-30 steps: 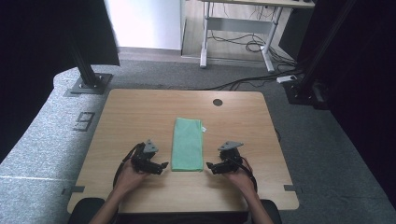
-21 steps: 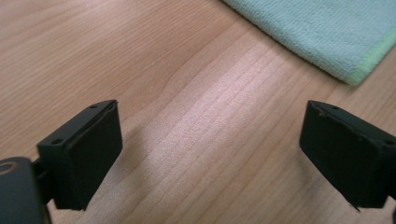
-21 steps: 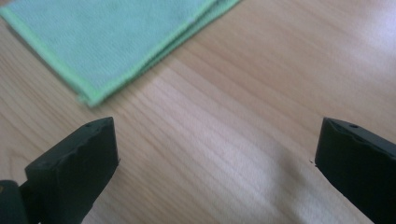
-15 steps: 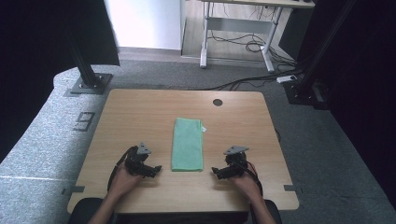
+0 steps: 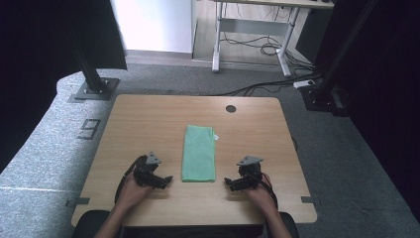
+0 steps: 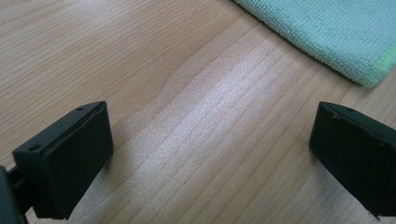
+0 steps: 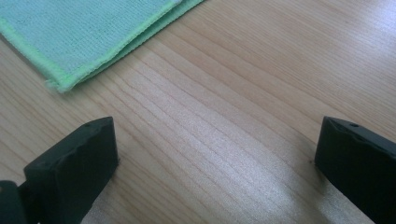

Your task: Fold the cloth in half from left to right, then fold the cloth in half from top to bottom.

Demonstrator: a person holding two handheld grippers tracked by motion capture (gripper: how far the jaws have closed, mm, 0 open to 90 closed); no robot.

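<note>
Green cloth lying folded at frame centre on table, looking neatly done. Left gripper and right gripper sitting low at its near corners, both gaping wide, gripping nothing. Further folding possibly remaining.

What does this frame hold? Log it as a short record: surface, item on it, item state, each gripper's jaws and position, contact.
surface: wooden table with a round hole near its far edge
item: green cloth
item state: folded into a long rectangle, lying flat near the middle
left gripper: jaws open, nothing between them, low over the table to the left of the cloth's near end
right gripper: jaws open, nothing between them, low over the table to the right of the cloth's near end
contact: neither gripper touches the cloth
</note>
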